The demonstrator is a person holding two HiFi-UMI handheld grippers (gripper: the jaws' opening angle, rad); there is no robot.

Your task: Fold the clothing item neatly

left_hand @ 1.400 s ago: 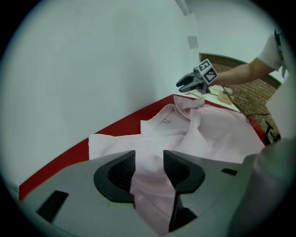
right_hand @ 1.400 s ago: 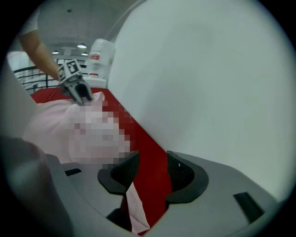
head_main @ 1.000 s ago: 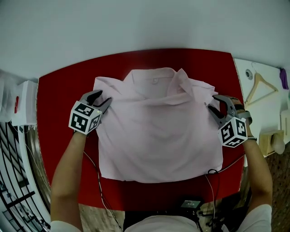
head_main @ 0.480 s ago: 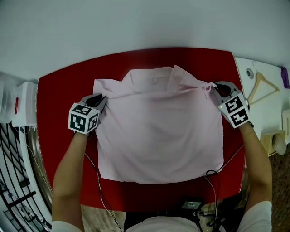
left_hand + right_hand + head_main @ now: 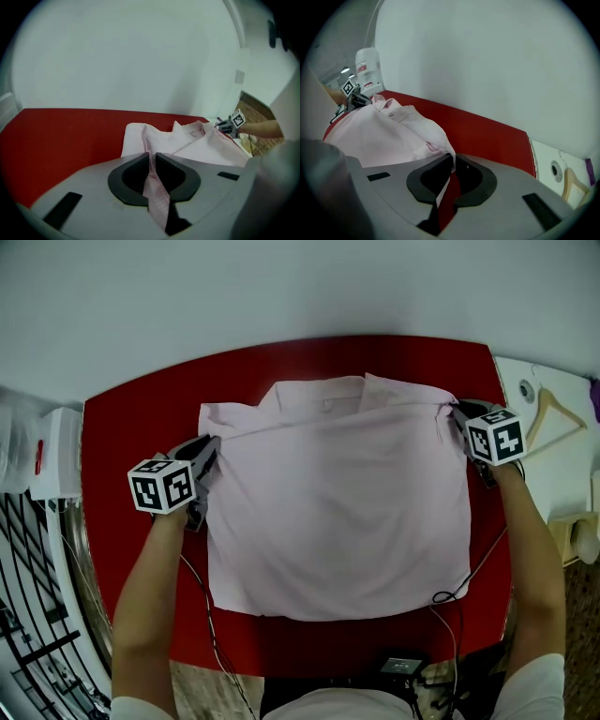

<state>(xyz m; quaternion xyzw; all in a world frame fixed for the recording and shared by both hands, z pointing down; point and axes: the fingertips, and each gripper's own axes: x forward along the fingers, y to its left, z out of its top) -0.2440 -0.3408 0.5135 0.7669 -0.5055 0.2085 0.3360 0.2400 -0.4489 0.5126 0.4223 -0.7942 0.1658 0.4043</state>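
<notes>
A red desk (image 5: 131, 427) seen from above, with a pink collared shirt (image 5: 337, 512) spread flat across its middle. The collar (image 5: 323, 395) lies at the far edge and the hem towards the person.

At the left, the left claw (image 5: 211, 457) has just been closing. It pinches the shirt's left side edge near the sleeve, and its own camera shows a strip of pink cloth pressed between the jaws.

The body of the shirt between the two claws looks smooth and unfolded.

At the right, the right claw (image 5: 455, 412) has likewise just been closing. It is clenched on the right shoulder corner, with bunched cloth running in between the jaws.

Both grips sit on the outer edges near the top. This is probably so the two sides can be lifted evenly and kept taut for a first fold, which has not yet been made.

Farther right, off the desk, a wooden hanger (image 5: 553, 413) lies on a white surface (image 5: 562, 460).
</notes>
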